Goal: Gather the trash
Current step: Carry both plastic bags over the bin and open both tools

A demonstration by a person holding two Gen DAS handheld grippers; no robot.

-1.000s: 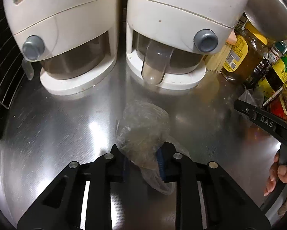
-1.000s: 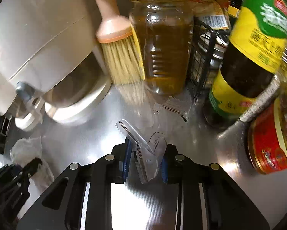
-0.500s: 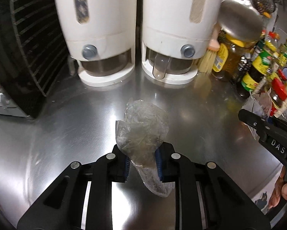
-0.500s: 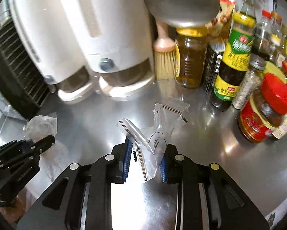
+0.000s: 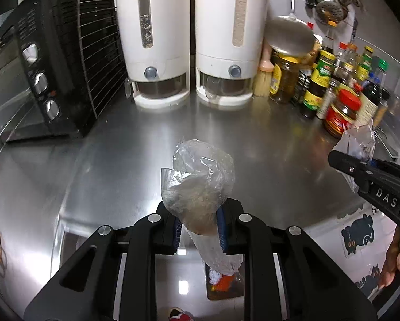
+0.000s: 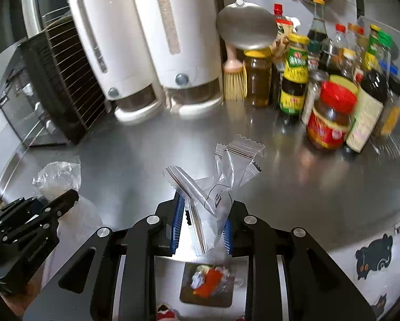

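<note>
Left claw (image 5: 197, 231): pinching a crumpled clear plastic bag (image 5: 198, 184) between its blue pads; the bag bulges above the fingertips and trails below them, held off the table (image 5: 266, 155).
Right claw (image 6: 203, 224): pinching a bunch of clear wrappers (image 6: 213, 187) with serrated edges; they fan upward and rightward from between the pads, raised above the table.
Bin: a container with trash (image 6: 208, 283) shows on the floor below the table edge, directly under the right claw; it also appears beneath the left claw.
Claws relative to each other: apart, the right claw at the right edge of the left view, both near the front edge of the table.
Background: two white dispensers (image 5: 189, 37), a black oven (image 5: 26, 75) on the left, sauce bottles and jars (image 6: 331, 85) on the right.
</note>
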